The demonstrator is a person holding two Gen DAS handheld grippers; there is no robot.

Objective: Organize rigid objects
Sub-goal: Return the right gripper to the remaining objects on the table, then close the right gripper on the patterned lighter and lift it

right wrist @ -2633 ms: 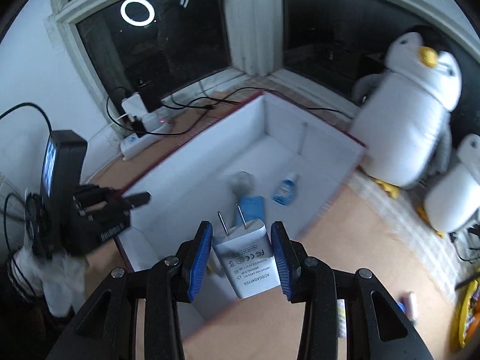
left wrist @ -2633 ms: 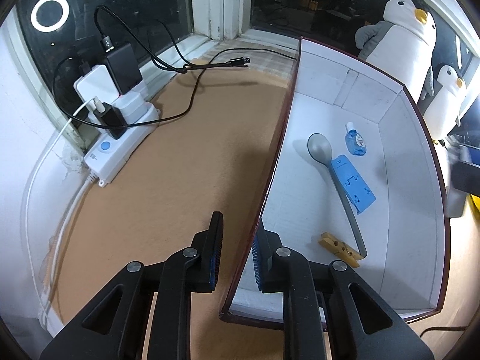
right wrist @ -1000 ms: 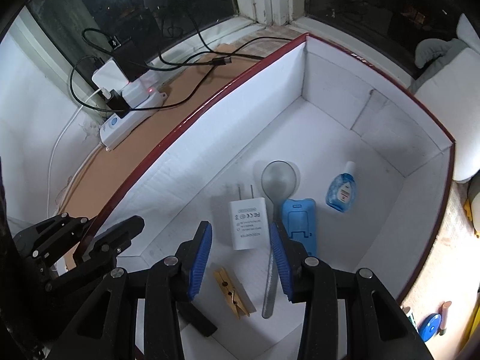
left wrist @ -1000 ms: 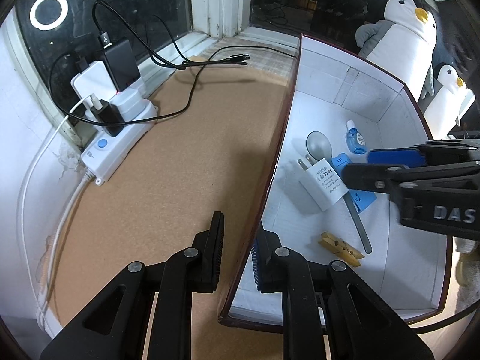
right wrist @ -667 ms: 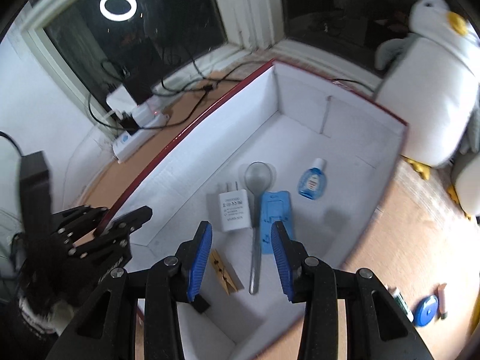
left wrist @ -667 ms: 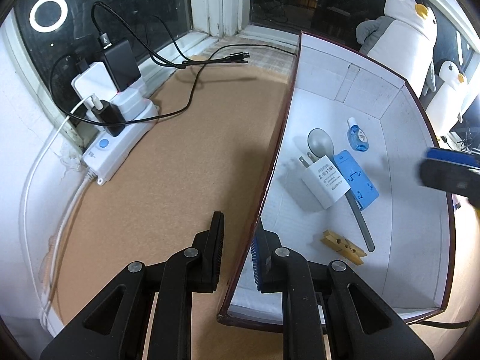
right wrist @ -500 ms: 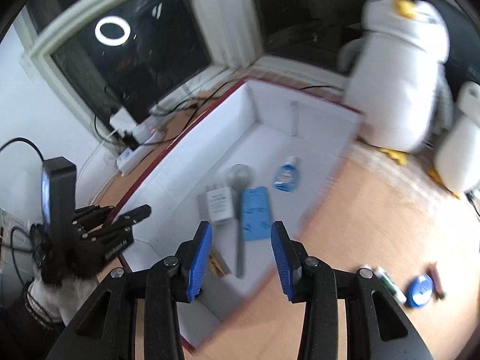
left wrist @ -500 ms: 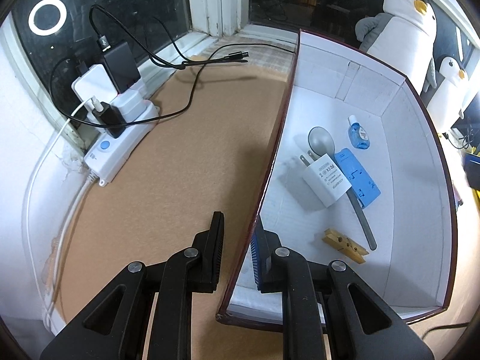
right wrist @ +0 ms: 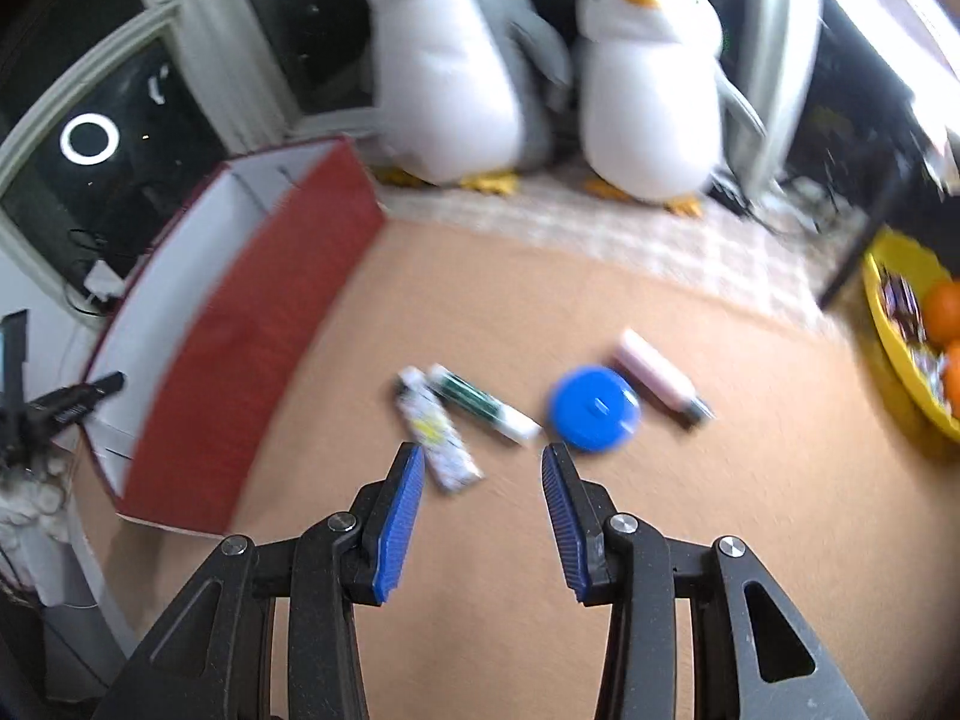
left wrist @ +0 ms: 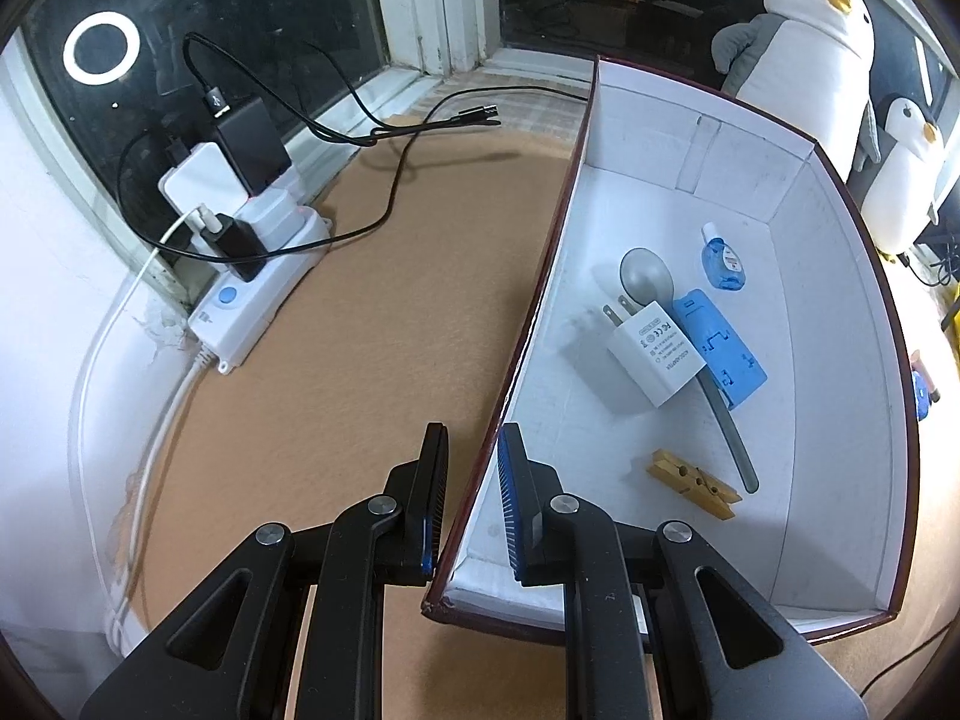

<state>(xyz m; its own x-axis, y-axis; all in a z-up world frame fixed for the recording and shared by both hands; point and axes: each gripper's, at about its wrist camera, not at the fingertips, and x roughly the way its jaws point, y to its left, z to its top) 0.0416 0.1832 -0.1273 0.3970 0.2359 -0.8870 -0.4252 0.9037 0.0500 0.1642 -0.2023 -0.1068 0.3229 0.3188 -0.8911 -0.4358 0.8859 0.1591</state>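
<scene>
We are clamping the left hand-held gripper [left wrist: 471, 492] on the near end of the box's [left wrist: 840, 312] dark red side wall, one pad outside, one inside, both pressed to the wall. Inside the box, on its white floor, the white charger [left wrist: 657, 354] is lying flat, its prongs toward the bowl of the grey spoon [left wrist: 645, 276] and its side against the blue plastic piece [left wrist: 720, 348]. The small blue bottle [left wrist: 723, 258] is lying just beyond them, and the wooden clothespin [left wrist: 690, 483] is resting nearer us, beside the spoon's handle tip.

We are holding the right hand-held gripper [right wrist: 483, 516] released, its jaws apart with nothing between them, above the tan counter [right wrist: 600, 600] outside the box. This view is blurred. Ahead of its fingertips a patterned tube [right wrist: 438, 438] and a green-and-white marker [right wrist: 486, 408] are lying touching each other, a round blue disc [right wrist: 594, 408] is sitting to their right, and a pink tube [right wrist: 660, 378] is lying just beyond the disc
</scene>
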